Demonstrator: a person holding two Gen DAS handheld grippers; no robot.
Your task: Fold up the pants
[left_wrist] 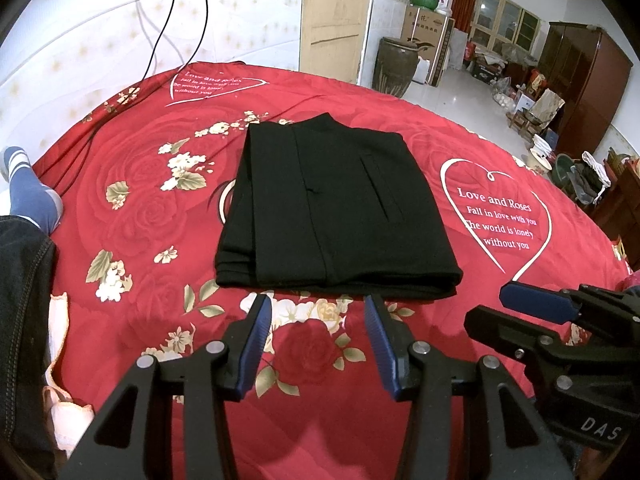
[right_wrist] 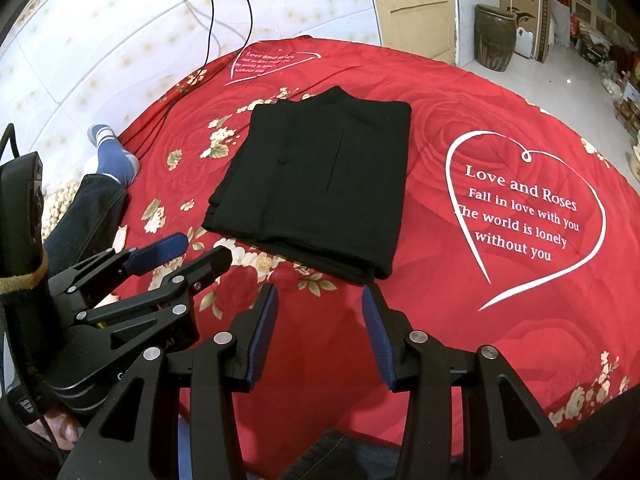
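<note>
Surface: red bedspread (left_wrist: 132, 216) with rose print, cream flower sprigs and white hearts holding "Love and Roses" text (left_wrist: 498, 216). It covers nearly the whole lower field in both wrist views.

Black pants (left_wrist: 332, 208) lie folded into a compact, roughly rectangular stack in the middle of the bedspread, layered edges showing along the left and near sides. Nothing is touching them.

Left gripper (left_wrist: 316, 340) hangs just short of the stack's near edge, jaws spread, only bedspread between the blue pads. Right gripper (right_wrist: 320, 320) does the same near the stack's near-right corner, jaws apart and empty. Each gripper also shows at the side of the other's view.

Room: white quilted mattress or panel (left_wrist: 80, 40) behind the bedspread, two dark cables (left_wrist: 204, 20) trailing across it onto the red fabric. Pale tiled floor on the right, a large dark ceramic jar (left_wrist: 394, 66), a cardboard box (left_wrist: 426, 40) with a green basket on top, and a dark wood wardrobe (left_wrist: 580, 88).

Person: a jeans leg and a blue-and-white sock (right_wrist: 112, 156) at the left edge.

Hard to read: clutter along the far right wall is too small and warped to identify. The hands holding the grippers are cut off, and fisheye vignetting blacks out the corners.
</note>
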